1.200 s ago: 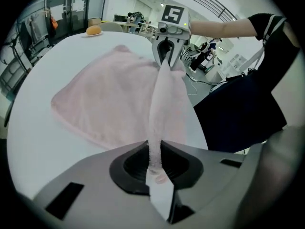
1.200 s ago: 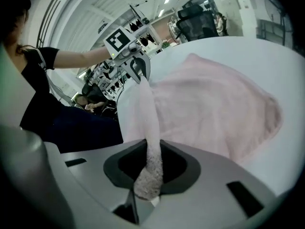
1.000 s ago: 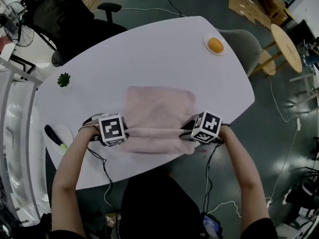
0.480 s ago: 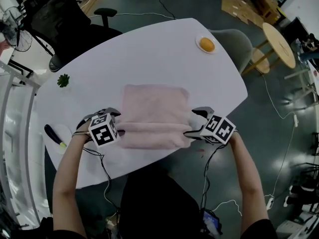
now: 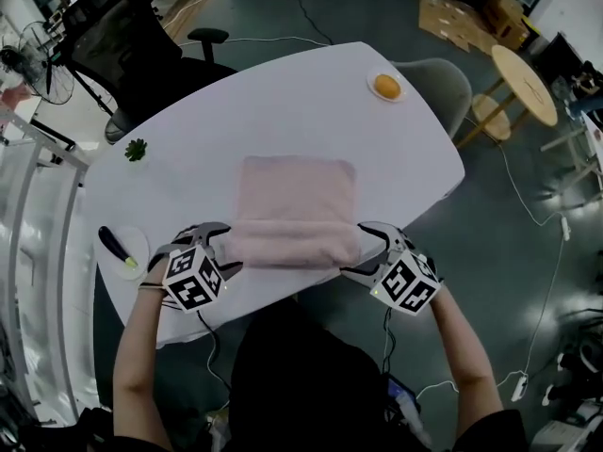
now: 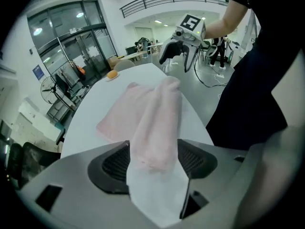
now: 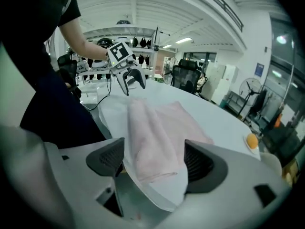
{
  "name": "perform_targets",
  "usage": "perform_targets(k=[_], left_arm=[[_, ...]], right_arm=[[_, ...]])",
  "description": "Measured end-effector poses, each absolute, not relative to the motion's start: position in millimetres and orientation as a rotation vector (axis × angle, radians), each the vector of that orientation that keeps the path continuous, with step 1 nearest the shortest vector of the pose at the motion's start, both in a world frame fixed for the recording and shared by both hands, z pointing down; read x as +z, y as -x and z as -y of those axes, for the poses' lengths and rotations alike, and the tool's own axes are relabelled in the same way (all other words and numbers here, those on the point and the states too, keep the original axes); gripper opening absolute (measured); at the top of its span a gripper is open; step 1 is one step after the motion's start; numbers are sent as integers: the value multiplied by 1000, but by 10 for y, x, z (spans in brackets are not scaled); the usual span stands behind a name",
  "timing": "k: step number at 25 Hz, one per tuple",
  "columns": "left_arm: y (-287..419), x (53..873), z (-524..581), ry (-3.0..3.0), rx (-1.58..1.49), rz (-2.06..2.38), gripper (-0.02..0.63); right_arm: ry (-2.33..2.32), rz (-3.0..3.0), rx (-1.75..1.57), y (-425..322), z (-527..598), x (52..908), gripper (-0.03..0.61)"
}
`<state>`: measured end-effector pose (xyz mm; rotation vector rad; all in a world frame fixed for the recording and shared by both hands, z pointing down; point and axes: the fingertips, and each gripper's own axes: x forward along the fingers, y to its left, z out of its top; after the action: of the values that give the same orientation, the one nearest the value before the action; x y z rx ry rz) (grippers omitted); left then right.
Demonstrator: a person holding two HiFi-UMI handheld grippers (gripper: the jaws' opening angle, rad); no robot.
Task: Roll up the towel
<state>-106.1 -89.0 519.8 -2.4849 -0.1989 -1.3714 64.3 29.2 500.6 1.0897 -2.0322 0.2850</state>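
A pink towel (image 5: 295, 205) lies on the white table (image 5: 283, 102), its near edge rolled into a thick fold (image 5: 292, 245) by the table's front edge. My left gripper (image 5: 219, 250) hovers just off the fold's left end, its jaws opening, and its pads touch nothing. The left gripper view shows the towel (image 6: 152, 113) beyond the spread jaws of that gripper (image 6: 152, 159). My right gripper (image 5: 366, 250) hangs off the fold's right end, jaws wide though closing a little. In the right gripper view, the towel (image 7: 157, 137) lies past this gripper (image 7: 155, 163), untouched.
A plate with an orange (image 5: 386, 86) sits at the table's far right. A small green plant (image 5: 137, 149) and a plate holding a dark tool (image 5: 122, 250) are at the left. A black office chair (image 5: 132, 45) and a grey chair (image 5: 443, 83) stand behind the table.
Both grippers let go of the rolled fold's ends, opened wide, and drew back toward the person while lifting. The towel stays rolled at its near edge.
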Motion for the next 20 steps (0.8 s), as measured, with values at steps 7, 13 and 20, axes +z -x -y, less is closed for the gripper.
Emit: perform_targets(k=[7,13,20], left_arm=[[1186,5463,574,2523,-1382,212,341],[1181,5771,570,2506,-1443,233,337],[1135,5962,783,2391,-1469,242,241]], right_arm=[[-972,2024,286,-182,-545,5433,403],[-950,1966,336,-280,-614,5847,382],[-915,1843,163,-573,-497,5999,245]])
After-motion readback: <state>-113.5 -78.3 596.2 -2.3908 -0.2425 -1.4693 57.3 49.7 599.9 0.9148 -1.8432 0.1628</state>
